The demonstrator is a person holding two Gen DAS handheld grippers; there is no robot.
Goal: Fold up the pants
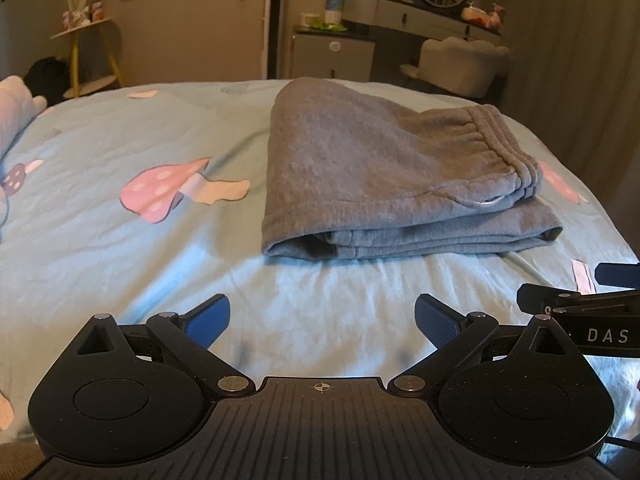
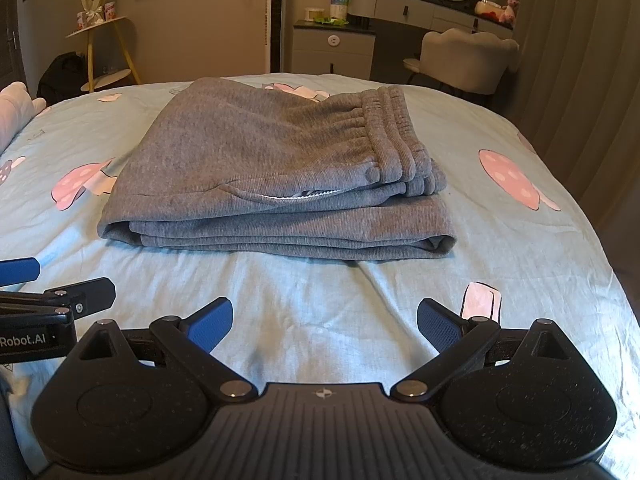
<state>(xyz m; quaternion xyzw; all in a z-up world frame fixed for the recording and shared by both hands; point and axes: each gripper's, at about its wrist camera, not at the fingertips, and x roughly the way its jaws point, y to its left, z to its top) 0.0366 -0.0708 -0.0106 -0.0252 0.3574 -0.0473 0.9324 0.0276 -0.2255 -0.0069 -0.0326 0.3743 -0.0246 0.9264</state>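
Pants point(image 2: 276, 176) look folded on bed point(image 2: 320, 300). Both grippers, left point(image 1: 322, 320) & right point(image 2: 325, 322), wide open, empty. If you regrab, top layer w/ waistband could slide off.

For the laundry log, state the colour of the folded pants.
Plain heather grey pants, no pattern; clearest in the right wrist view.

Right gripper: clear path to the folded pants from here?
Probably yes. The right gripper is open and empty, and only bare bedsheet lies between its fingers and the folded pants ahead. The left gripper sits off to the side.
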